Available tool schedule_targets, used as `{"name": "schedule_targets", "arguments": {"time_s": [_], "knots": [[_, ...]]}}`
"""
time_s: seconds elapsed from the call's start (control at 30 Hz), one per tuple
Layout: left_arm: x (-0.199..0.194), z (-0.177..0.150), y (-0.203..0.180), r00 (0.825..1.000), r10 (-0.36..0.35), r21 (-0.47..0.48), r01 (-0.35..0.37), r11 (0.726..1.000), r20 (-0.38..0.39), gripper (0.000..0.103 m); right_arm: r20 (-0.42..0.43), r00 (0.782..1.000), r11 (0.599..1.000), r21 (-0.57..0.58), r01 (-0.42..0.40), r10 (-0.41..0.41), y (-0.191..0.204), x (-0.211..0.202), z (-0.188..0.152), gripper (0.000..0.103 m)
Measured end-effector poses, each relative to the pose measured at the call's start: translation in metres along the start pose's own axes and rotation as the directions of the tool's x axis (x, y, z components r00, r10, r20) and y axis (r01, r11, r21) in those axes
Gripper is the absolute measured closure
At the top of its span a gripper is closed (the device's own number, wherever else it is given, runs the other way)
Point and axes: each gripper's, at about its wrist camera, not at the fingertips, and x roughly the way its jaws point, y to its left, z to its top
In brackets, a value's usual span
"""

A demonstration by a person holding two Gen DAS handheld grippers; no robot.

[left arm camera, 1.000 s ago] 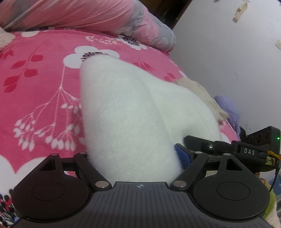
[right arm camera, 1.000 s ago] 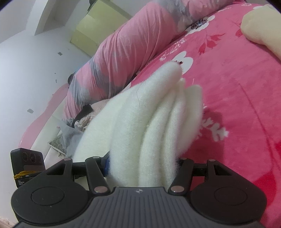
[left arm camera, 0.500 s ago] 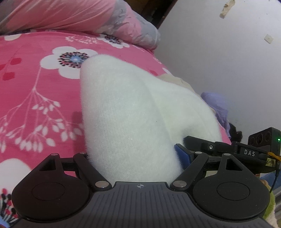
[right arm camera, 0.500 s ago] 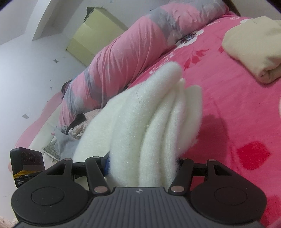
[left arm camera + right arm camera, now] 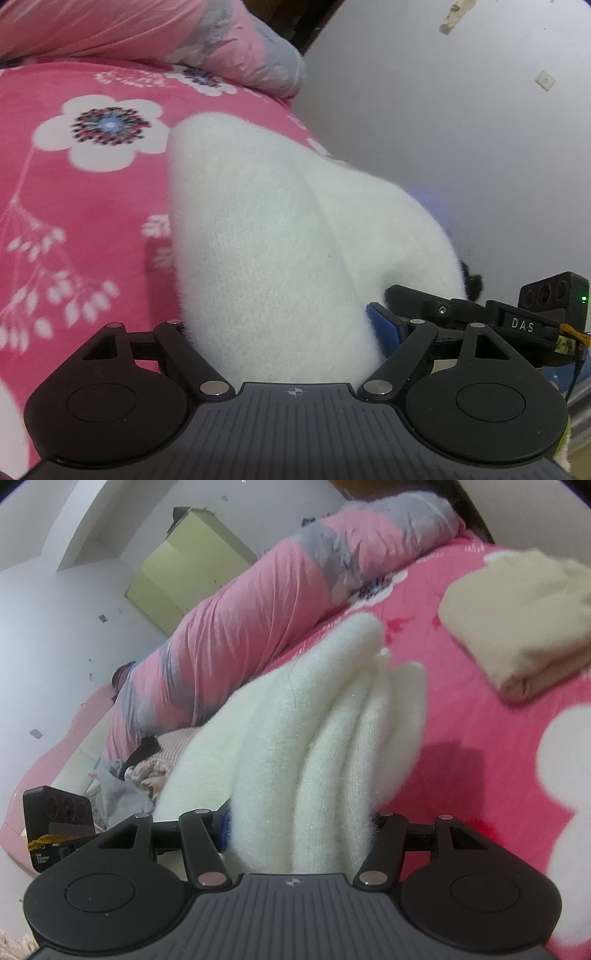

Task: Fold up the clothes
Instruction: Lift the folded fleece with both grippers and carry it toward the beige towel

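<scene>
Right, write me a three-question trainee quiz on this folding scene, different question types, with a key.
1. True or false: both the left gripper and the right gripper grip the white knit garment.
2. Multiple choice: the folded beige garment lies on A) the floor B) the pink floral blanket C) a chair.
3. Fill in: the rolled quilt is pink and ____.

Key: 1 true; 2 B; 3 grey.

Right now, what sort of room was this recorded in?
Most likely a bedroom: a bed spread with a pink floral blanket, a rolled pink and grey quilt along its far edge, and a folded beige garment lying on it.
</scene>
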Motion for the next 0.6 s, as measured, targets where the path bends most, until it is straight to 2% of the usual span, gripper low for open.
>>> {"name": "schedule_targets", "arguments": {"time_s": [0.17,0.37,0.6], "knots": [[0.022,0.031,-0.020,0.998,-0.068,0.025,0.068,0.997,-0.012,0.021,0.031,0.999,0.998,-0.054,0.031,-0.029,-0.003,-0.016,0.037,0.042],[0.063,0.076,-0.046,0.990,-0.138,0.047,0.138,0.989,-0.001,0.021,0.068,0.996,0.989,-0.125,0.072,-0.064,-0.016,-0.024,0.103,0.042],[0.132,0.133,-0.069,0.981,-0.191,0.048,0.192,0.980,-0.017,0.021,0.065,0.994,0.987,-0.127,0.097,-0.090,-0.067,-0.016,0.179,0.042]]}}
